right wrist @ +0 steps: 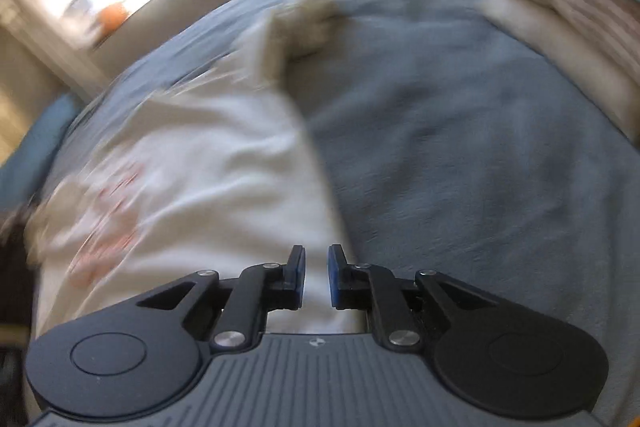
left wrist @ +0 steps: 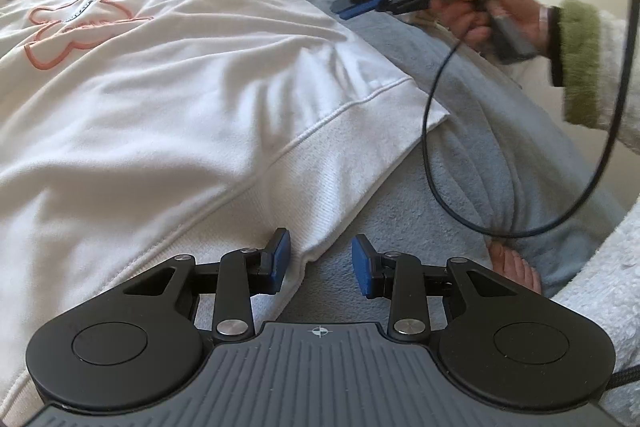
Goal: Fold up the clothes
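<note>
- The white sweatshirt (left wrist: 168, 99) lies spread on the bed's blue blanket (left wrist: 460, 163), filling the left wrist view from nine to twelve o'clock, its ribbed hem (left wrist: 320, 163) nearest.
- The left hand-held gripper (left wrist: 320, 261) sits partly open and empty, with the hem corner just ahead at about eleven o'clock.
- The right hand-held gripper (right wrist: 317, 277), blurred by motion, is narrowed to a slim gap and holds nothing; cloth only lies beneath.
- Judged step: taking the hem for a fold. Pinch both layers at the corner and keep the hem taut.
- Mind the black cable (left wrist: 432, 147) draped beside the other corner.
</note>
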